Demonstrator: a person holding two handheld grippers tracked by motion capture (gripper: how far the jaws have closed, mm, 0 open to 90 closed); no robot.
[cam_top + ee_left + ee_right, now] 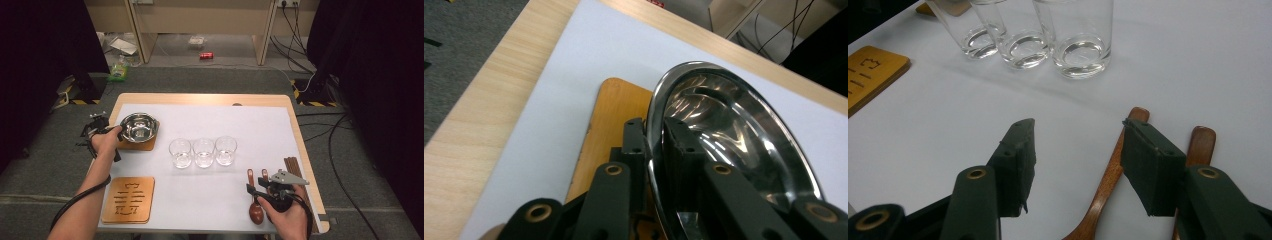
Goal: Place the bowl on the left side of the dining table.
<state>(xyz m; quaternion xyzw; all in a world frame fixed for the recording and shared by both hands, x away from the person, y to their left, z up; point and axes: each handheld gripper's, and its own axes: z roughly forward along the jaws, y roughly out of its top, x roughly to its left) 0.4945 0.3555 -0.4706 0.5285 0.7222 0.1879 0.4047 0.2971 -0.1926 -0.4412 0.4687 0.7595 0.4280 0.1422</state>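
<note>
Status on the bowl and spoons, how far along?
Done: shiny steel bowl sits on a wooden coaster. In hand: left gripper straddles the bowl's rim. Left: right gripper is open over two wooden spoons; second carved wooden coaster and three clear glasses look untouched.

Grey carpet floor (pixel 210 80) surrounds the desk (pixel 200 98). At twelve o'clock stands pale wooden furniture (pixel 200 20); black curtains (pixel 45 45) hang at ten and two.

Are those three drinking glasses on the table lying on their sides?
No. In the high view, the three glasses stand upright in a row on the white table cover, with their open mouths facing up.
</note>
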